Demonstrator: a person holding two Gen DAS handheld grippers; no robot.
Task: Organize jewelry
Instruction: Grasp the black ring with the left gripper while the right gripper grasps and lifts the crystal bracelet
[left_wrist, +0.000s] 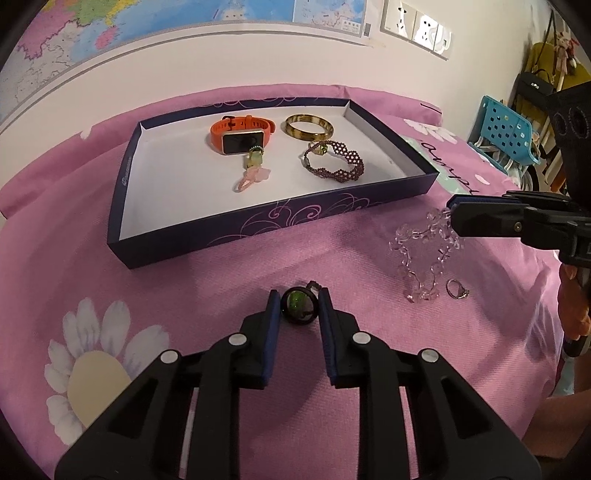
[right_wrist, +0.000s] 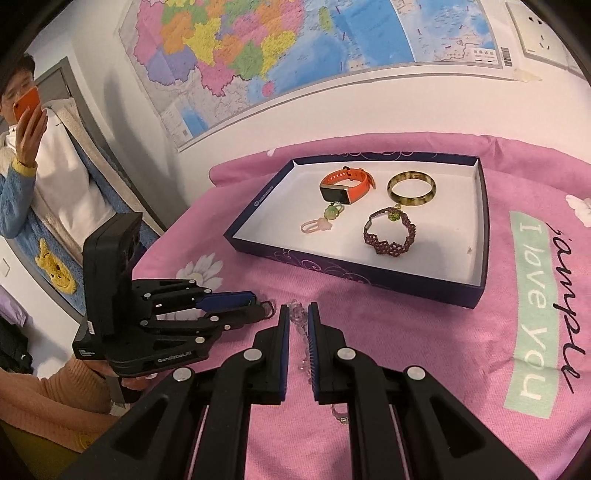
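Observation:
My left gripper (left_wrist: 297, 303) is shut on a black ring with a green stone (left_wrist: 299, 305), just above the pink cloth. My right gripper (right_wrist: 298, 316) is shut on a clear crystal bead bracelet (left_wrist: 424, 251), which hangs from its fingertips down to the cloth; it also shows between the fingers in the right wrist view (right_wrist: 300, 325). A small silver ring (left_wrist: 457, 289) lies on the cloth beside the bracelet. The dark purple tray (left_wrist: 236, 229) holds an orange smartwatch (left_wrist: 240, 134), a gold bangle (left_wrist: 308, 127), a purple beaded bracelet (left_wrist: 338, 162) and a pink-green charm (left_wrist: 251, 170).
The pink cloth (right_wrist: 406, 332) with flower print and a green "I love you" patch covers the table. A wall with a map (right_wrist: 295, 55) stands behind the tray. A person holding an orange phone (right_wrist: 26, 103) stands at the left. A blue chair (left_wrist: 506, 133) is at the right.

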